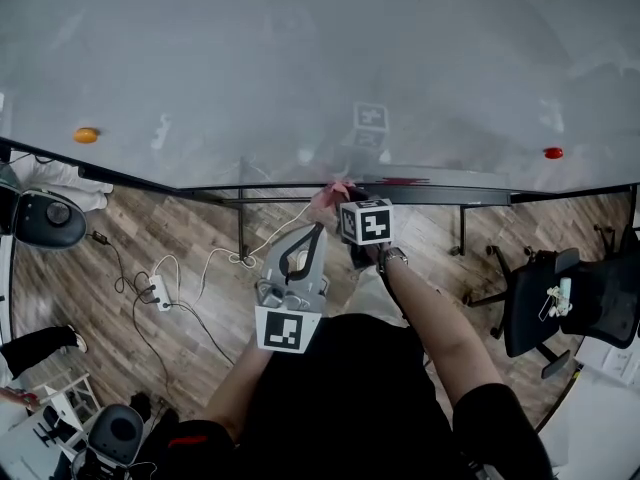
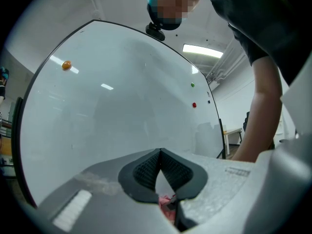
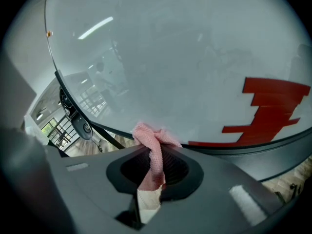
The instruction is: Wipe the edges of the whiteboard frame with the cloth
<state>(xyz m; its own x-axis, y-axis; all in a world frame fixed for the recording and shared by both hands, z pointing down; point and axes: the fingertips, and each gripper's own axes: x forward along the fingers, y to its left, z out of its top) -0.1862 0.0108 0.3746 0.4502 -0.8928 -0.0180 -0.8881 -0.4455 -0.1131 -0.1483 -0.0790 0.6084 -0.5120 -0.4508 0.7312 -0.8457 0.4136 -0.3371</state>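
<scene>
Cloth point(image 3: 149, 133), one, pink, in right claw point(image 3: 152, 150), left claw point(image 2: 160, 153) closed, one whiteboard point(image 1: 300, 68)

Left hand-held gripper point(image 2: 160, 152) closed; right one point(image 3: 156, 156) pinches cloth point(image 3: 148, 132).

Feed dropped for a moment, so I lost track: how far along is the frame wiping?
Done: the cloth is clamped in the right gripper. In hand: it sits at the bottom frame edge of the whiteboard, near mid-span. Left: nothing shows which stretches are wiped; the left gripper hangs shut and empty.
</scene>
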